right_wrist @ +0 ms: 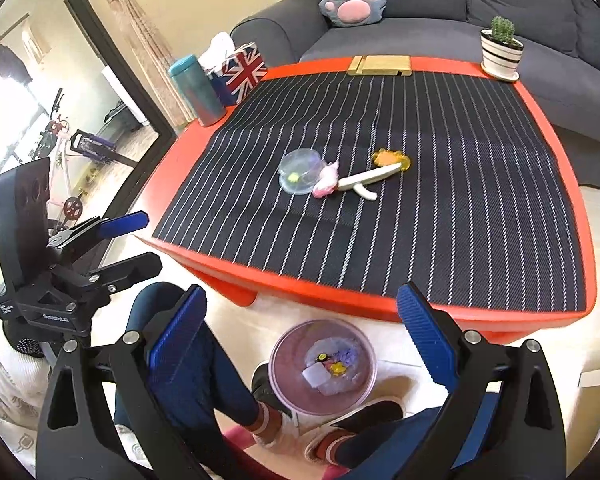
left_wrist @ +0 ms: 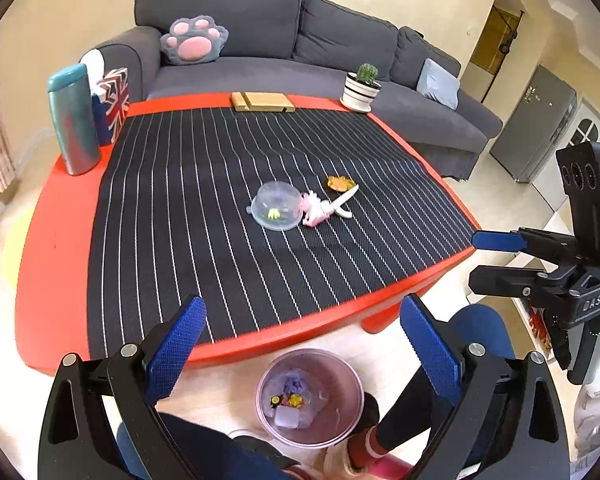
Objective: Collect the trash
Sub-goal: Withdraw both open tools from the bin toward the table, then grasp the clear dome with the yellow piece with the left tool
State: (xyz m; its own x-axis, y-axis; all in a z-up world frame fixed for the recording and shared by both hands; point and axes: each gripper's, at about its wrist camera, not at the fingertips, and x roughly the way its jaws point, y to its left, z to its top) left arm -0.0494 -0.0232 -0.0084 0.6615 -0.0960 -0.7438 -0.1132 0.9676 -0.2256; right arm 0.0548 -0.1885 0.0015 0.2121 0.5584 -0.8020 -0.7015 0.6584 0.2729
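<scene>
1. The left gripper (left_wrist: 300, 344) hangs over the near edge of the red table (left_wrist: 60, 248), its blue-padded fingers (left_wrist: 176, 356) spread wide with nothing between them.
2. The right gripper (right_wrist: 300, 344) is likewise wide apart and empty, held off the table's near edge; from the left wrist view it shows at the right (left_wrist: 496, 258), also parted.
3. The trash sits near the middle of the striped mat (left_wrist: 180, 200): a clear plastic lid (left_wrist: 276, 206), a pink crumpled wrapper (left_wrist: 314, 208) touching its right side, a white stick-like piece (left_wrist: 342, 202) and an orange wrapper (left_wrist: 340, 183).
4. The white piece is the long one. In the left view its axis runs diagonally, near end by the pink wrapper, far end pointing up-right, just beside the orange wrapper.
5. A pink trash bin (left_wrist: 352, 380) stands on the floor below the table edge, between the person's feet, with several scraps inside.
6. A teal bottle (left_wrist: 74, 120), a flag-patterned tissue box (left_wrist: 114, 100), a wooden stand (left_wrist: 262, 102) and a potted cactus (left_wrist: 362, 86) line the table's far side.
</scene>
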